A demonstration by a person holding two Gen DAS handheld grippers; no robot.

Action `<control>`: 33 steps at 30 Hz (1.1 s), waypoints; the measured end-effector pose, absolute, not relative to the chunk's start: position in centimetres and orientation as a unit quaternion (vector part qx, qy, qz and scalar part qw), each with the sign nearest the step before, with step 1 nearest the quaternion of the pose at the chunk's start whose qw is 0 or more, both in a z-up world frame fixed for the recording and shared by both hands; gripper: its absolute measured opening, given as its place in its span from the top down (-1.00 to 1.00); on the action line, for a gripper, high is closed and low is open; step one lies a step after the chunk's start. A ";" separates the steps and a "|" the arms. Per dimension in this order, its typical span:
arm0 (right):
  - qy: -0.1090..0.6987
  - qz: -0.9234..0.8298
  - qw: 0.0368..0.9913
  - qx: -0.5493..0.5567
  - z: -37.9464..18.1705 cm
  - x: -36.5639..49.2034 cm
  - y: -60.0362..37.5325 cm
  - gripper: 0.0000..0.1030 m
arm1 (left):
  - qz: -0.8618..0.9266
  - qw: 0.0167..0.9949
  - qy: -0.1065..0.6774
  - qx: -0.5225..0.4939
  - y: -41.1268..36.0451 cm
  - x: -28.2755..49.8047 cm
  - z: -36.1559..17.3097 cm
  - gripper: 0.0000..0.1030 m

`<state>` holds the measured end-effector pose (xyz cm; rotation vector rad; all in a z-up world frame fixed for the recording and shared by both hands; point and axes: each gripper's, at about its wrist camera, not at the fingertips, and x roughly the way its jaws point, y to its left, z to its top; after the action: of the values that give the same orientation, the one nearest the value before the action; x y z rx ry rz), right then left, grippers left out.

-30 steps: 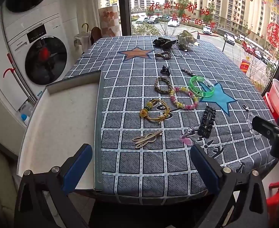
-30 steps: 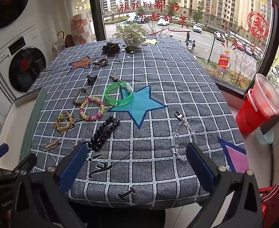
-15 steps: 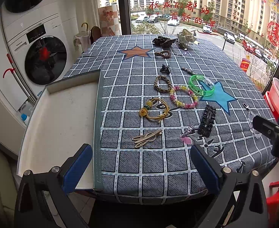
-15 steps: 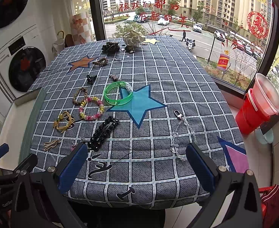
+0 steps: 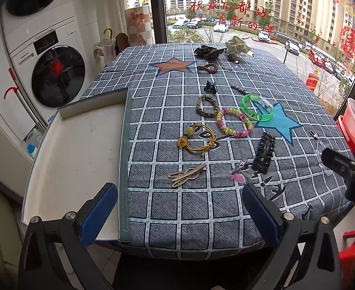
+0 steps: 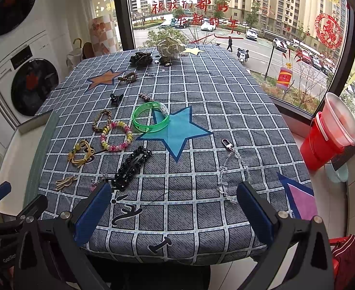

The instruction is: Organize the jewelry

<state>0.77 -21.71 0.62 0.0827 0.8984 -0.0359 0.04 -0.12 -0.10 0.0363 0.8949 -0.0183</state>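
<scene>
Nothing's picked up yet, both the left gripper (image 5: 179, 207) and right gripper (image 6: 173, 204) hang wide apart and empty, so next probably grab the gold hair clip (image 5: 187, 175) for the white tray (image 5: 78, 159).

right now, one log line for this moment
left: open, empty | right: open, empty | jewelry: on cloth | tray: bare
</scene>
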 end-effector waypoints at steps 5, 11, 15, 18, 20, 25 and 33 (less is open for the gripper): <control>0.434 -0.018 0.900 0.040 0.6 0.8 -21.7 -1.00 | -0.009 0.901 0.433 0.018 -0.1 0.1 -0.1 -1.00; 0.434 -0.018 0.900 0.041 0.6 0.8 -21.7 -1.00 | -0.009 0.900 0.435 0.019 0.1 -0.2 -0.5 -1.00; 0.435 -0.018 0.900 0.041 0.5 0.7 -21.7 -1.00 | -0.008 0.902 0.431 0.021 0.2 -0.3 -0.7 -1.00; 0.435 -0.018 0.899 0.040 0.5 0.7 -21.7 -1.00 | -0.008 0.901 0.433 0.021 0.2 -0.3 -0.9 -1.00; 0.437 -0.017 0.899 0.041 0.3 0.6 -21.8 -1.00 | -0.007 0.901 0.433 0.022 0.1 -0.4 -1.0 -1.00; 0.441 -0.017 0.896 0.042 0.0 0.6 -21.9 -1.00 | -0.002 0.894 0.446 0.033 -0.2 0.0 -1.3 -1.00; 0.446 -0.017 0.894 0.046 -0.2 0.9 -22.1 -1.00 | -0.003 0.895 0.444 0.032 -0.4 0.2 -1.3 -1.00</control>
<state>0.95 -22.10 -0.18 0.0951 0.9254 -0.0347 0.18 -0.35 -1.30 0.0674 0.9207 -0.0056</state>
